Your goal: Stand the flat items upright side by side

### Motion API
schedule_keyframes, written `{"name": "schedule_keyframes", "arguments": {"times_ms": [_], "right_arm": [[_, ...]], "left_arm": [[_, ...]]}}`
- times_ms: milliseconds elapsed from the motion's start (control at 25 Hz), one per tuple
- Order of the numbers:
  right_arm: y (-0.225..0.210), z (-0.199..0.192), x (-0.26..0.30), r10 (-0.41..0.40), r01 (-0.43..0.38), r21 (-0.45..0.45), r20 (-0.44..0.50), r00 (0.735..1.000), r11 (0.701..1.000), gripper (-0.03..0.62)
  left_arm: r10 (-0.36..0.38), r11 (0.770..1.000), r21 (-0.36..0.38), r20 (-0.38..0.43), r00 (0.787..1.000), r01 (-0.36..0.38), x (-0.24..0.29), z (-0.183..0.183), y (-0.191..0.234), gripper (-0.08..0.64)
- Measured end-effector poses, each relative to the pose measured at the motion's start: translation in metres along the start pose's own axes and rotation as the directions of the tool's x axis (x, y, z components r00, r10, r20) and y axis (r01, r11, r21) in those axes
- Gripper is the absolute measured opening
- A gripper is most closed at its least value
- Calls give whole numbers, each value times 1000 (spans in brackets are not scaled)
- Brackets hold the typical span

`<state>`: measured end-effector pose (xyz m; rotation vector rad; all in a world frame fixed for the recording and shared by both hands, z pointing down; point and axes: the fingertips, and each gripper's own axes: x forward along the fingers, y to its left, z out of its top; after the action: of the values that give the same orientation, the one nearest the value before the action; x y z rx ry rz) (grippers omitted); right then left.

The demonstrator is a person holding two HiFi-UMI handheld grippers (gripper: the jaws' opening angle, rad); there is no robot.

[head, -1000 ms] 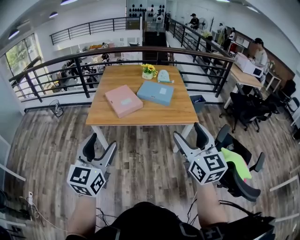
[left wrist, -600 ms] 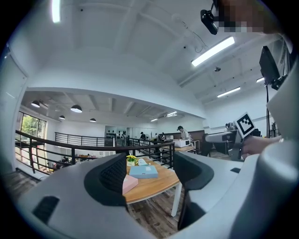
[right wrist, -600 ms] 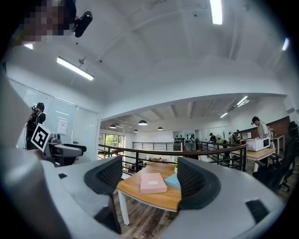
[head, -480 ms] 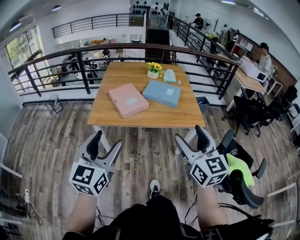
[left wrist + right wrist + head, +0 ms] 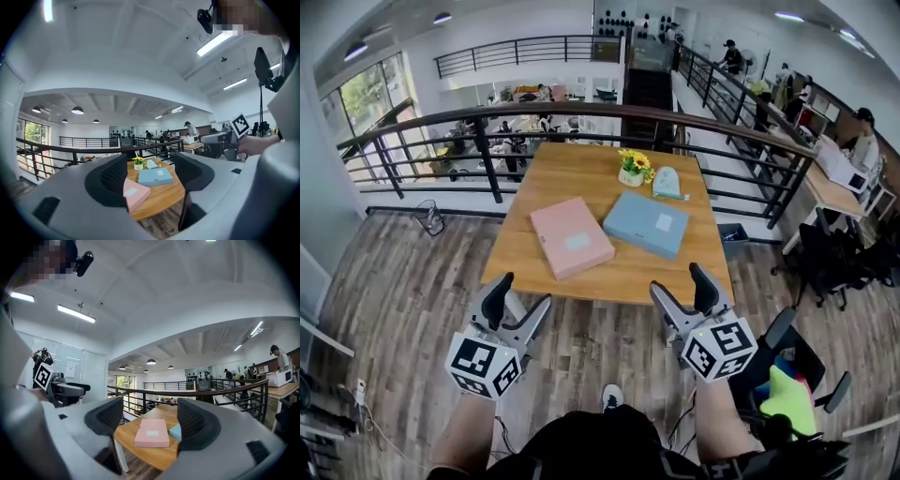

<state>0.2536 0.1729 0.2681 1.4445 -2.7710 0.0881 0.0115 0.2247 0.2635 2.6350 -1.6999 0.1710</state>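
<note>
Two boxes: a pink box (image 5: 571,237) and a blue box (image 5: 646,223) lie flat on the table (image 5: 572,173), pink left and blue right, close together with a narrow strip of wood between them.
Box edges: both sit askew to the table's sides; the pink box's near corner comes close to the near edge, while the blue box lies a little farther back.
Table: the far edge runs along a black railing (image 5: 581,111); bare wood shows left of the pink box and across the far left part.
Far end: a flower pot (image 5: 632,169) and a small pale item (image 5: 667,182) stand behind the blue box, apart from it.
Left gripper (image 5: 520,298): held over the floor (image 5: 403,281), short of the near edge; jaws wide apart with nothing between them.
Right gripper (image 5: 682,286): just short of the near edge by the right corner; jaws spread wide and empty.
Open room: plank floor lies free to the table's left and in front of it.
Right side: an office chair (image 5: 787,375) stands beside the right gripper.
</note>
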Motion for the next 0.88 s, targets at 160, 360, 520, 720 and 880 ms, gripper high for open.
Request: {"name": "schedule_keyframes", "arguments": {"times_ms": [160, 360, 520, 720, 880], "right_arm": [[-40, 7, 35, 30, -30, -25, -5, 1000, 999, 354], [-83, 7, 64, 52, -52, -30, -4, 999, 998, 354], [-109, 0, 81, 66, -66, -16, -14, 998, 998, 354], [-130, -6, 99, 89, -89, -11, -15, 996, 996, 354], [-137, -11, 114, 95, -95, -2, -20, 995, 995, 354]], "left_arm": [[23, 1000, -12, 1, 1000, -23, 49, 9, 9, 330], [3, 1000, -1, -22, 1000, -3, 104, 12, 9, 330], [2, 1000, -6, -28, 1000, -2, 139, 13, 10, 330], [-1, 1000, 1, -48, 999, 1, 166, 11, 12, 330], [-21, 1000, 5, -63, 998, 22, 184, 7, 18, 330]]}}
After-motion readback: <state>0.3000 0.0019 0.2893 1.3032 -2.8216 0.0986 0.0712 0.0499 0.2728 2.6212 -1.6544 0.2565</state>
